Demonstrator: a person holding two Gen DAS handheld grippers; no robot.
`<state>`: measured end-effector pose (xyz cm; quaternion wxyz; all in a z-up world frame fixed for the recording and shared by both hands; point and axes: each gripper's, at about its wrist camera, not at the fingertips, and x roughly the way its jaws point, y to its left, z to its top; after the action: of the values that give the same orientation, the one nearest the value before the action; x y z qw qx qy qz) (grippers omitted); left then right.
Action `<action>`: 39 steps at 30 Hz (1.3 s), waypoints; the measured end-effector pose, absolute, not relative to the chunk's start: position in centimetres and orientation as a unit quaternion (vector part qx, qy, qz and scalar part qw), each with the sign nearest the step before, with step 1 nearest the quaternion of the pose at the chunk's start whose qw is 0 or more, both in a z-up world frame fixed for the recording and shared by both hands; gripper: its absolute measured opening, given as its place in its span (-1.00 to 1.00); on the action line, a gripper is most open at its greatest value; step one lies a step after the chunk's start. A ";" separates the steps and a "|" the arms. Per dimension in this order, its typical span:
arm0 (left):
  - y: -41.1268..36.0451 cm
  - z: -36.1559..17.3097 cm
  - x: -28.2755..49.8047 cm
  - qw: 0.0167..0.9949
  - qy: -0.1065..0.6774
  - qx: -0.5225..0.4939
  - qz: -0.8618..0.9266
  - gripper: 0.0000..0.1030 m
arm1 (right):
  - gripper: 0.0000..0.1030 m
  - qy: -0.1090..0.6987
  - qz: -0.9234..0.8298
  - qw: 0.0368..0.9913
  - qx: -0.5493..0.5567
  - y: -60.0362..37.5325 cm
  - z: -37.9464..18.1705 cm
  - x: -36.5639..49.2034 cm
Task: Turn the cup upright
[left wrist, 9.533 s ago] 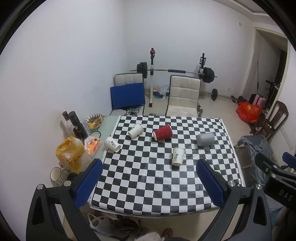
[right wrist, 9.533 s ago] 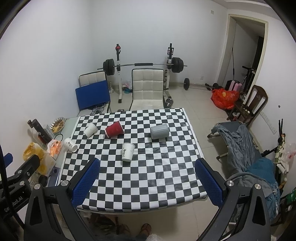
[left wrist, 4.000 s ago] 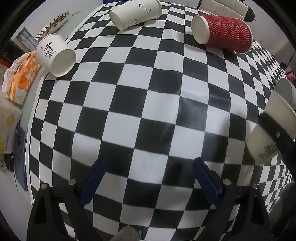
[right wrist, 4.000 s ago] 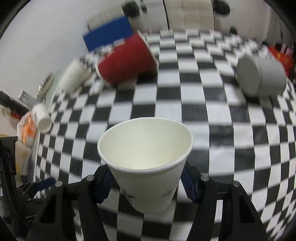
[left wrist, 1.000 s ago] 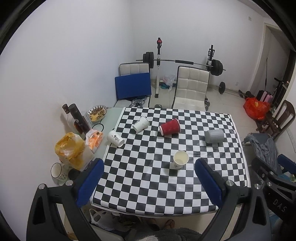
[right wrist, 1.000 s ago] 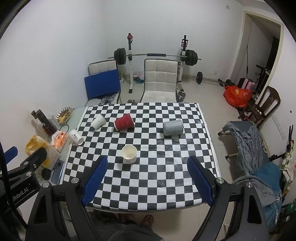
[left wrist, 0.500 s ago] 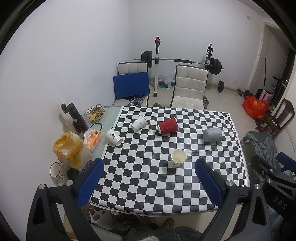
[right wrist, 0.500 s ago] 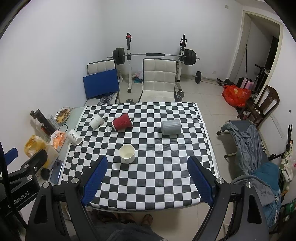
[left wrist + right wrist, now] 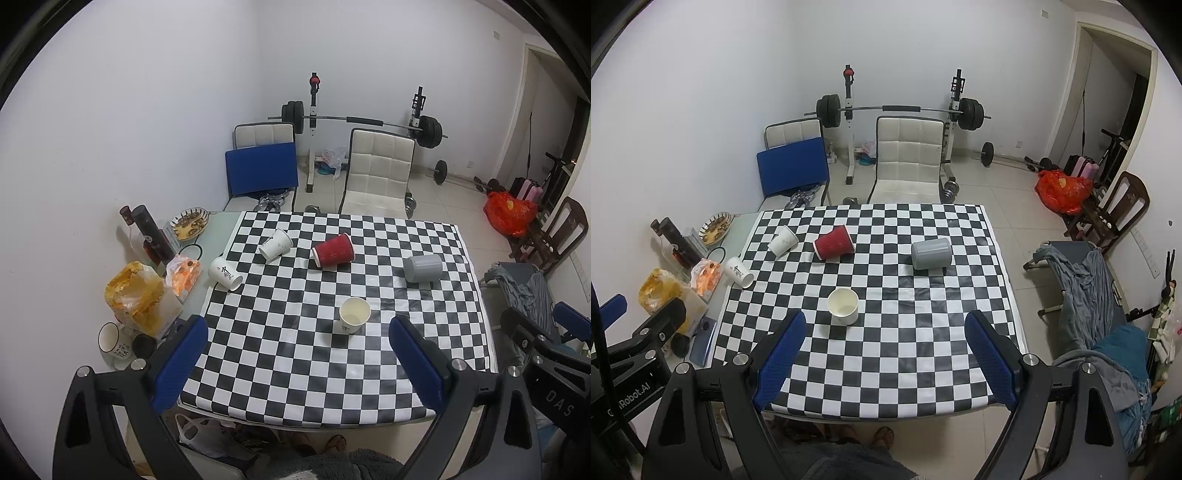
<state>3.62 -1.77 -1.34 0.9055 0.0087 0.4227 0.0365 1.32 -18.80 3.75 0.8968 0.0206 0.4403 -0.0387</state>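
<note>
Cup (image 9: pixel 354 315) stands mouth-up on the checkered table (image 9: pixel 258 354), toward its near edge, so I judge the flip done. From my left view, the left gripper (image 9: pixel 298 362) hangs spread wide, holding nothing. From my right view, the right gripper (image 9: pixel 882 360) is likewise parted and empty, well above the cup (image 9: pixel 843 306); the red cup (image 9: pixel 834 243) and grey cup (image 9: pixel 931 253) lie sideways toward the far edge.
</note>
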 end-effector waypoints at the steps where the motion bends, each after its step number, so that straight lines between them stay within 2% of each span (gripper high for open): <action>1: -1.6 -1.4 3.6 0.906 0.422 0.009 0.038 0.94 | 0.73 0.440 -0.039 0.897 0.020 -18.8 3.8 1.4; 39: -2.7 -0.9 4.2 0.908 0.418 0.006 0.036 0.94 | 0.77 0.436 -0.040 0.899 0.020 -17.8 4.5 2.3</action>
<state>4.21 -2.74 -0.86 0.9078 0.0064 0.4177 0.0363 2.30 -17.84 4.45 0.8986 0.0201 0.4364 -0.0403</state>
